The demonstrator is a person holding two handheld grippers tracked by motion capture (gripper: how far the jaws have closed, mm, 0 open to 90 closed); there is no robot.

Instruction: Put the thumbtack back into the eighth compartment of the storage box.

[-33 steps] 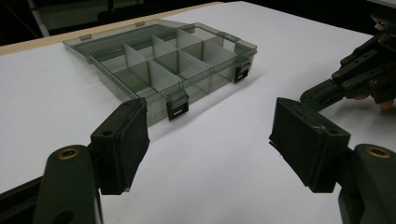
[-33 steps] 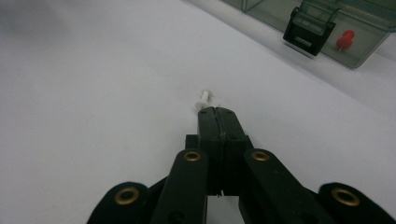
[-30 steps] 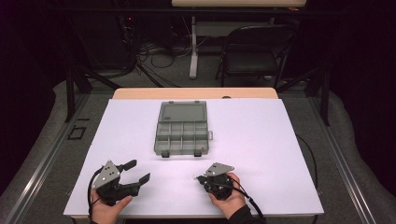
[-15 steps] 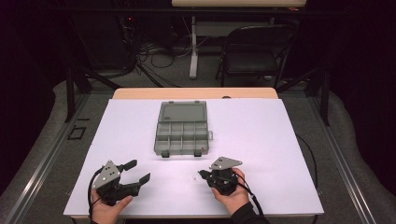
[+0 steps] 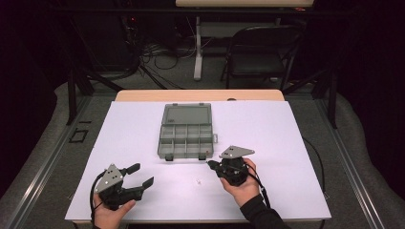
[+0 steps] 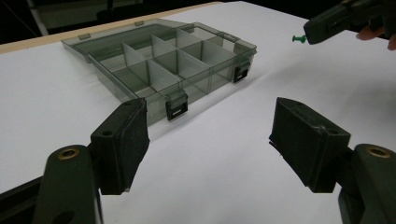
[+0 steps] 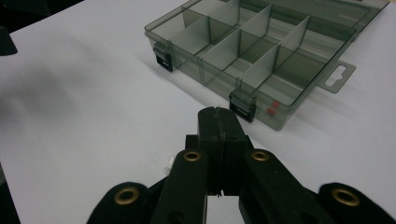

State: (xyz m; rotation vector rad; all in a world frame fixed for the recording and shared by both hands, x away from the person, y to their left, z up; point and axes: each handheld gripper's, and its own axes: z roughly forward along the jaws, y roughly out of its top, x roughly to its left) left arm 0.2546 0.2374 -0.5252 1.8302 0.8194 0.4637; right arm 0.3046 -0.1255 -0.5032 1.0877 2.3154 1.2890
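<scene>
The right gripper [image 5: 210, 164], fingers clenched, pinches a green pushpin [image 6: 298, 38] whose tip is hidden between the pads, above the tabletop's [image 5: 296, 143] near half. The left gripper [image 5: 142, 175] sits released near the front-left corner. A smoky translucent plastic organizer box [image 5: 184, 138], its dividers squared, lies open mid-tabletop.

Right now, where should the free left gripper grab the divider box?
Pinch the divider box by its front wall between the two latches, coming from the near side: a thin upright edge the fingers can straddle; the opened lid lies flat behind.
</scene>
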